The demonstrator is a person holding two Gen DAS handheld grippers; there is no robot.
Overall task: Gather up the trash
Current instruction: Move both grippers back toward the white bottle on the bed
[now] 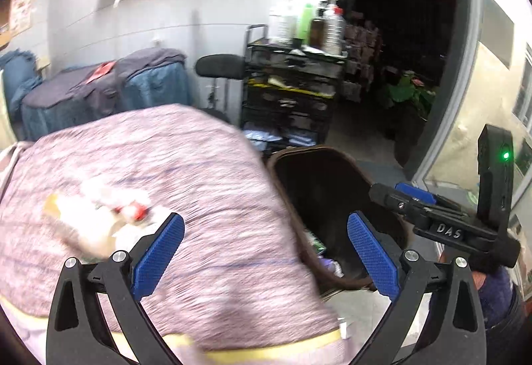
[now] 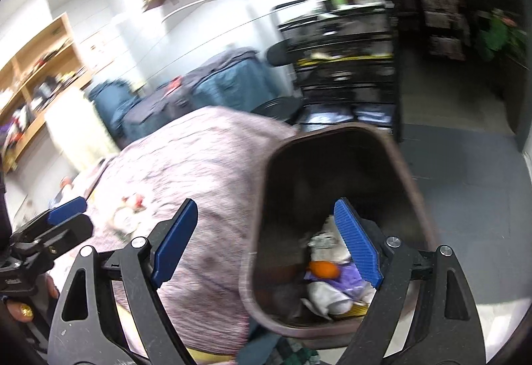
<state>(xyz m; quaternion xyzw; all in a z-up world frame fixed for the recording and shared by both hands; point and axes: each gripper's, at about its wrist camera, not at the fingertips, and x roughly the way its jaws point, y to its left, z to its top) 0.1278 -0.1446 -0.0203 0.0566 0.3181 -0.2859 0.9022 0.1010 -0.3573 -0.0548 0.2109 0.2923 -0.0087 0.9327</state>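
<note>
Trash (image 1: 99,218) blurred on pink cover (white, red bits), bin (image 2: 332,232) part-filled

Bed (image 1: 199,172) with mottled pink-purple cover; blurred pile of white, tan and red scraps (image 1: 99,218) lies on cover, well apart from bin. Grey floor (image 2: 472,185) carries brown bin (image 2: 262,198), touching bed's edge.

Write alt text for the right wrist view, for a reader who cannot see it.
The open right gripper hovers empty over the edge of a brown bin holding crumpled trash, including something orange. To its left lies a pinkish blanket with more trash on it; the left gripper shows at the far left.
</note>
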